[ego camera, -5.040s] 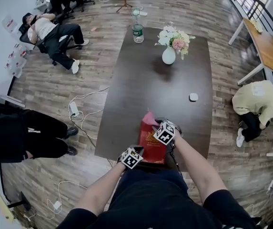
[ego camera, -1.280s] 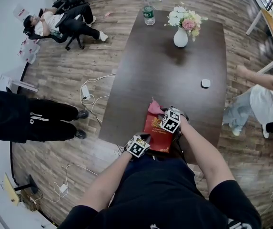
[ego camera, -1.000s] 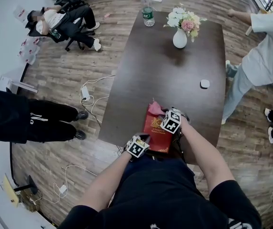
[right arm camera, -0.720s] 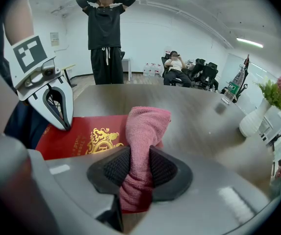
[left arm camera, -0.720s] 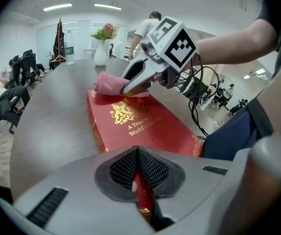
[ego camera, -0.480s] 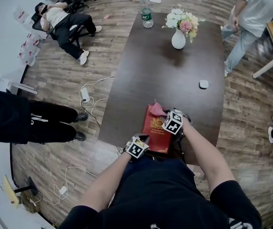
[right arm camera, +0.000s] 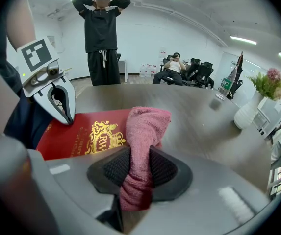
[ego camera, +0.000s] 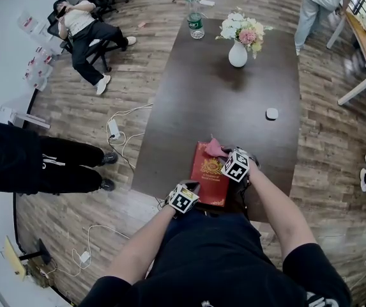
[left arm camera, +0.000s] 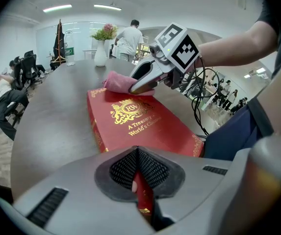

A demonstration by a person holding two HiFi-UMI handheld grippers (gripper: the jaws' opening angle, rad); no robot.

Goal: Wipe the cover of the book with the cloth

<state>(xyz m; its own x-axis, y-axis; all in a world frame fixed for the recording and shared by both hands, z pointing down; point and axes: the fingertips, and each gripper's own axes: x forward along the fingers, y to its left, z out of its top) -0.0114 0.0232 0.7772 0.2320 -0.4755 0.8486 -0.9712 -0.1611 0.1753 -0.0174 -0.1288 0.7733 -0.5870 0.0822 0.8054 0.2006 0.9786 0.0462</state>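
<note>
Your head camera looks steeply down; both gripper cameras sit close behind their fingers (left arm camera: 123, 168), all sharing the book (ego camera: 209, 176).

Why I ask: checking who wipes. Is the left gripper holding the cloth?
No: the left gripper clamps the book's edge; the right gripper holds the cloth.

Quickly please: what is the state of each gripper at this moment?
Left gripper: closed on the near edge of the red book.
Right gripper: closed on the pink cloth, which rests on the book's far end.
</note>
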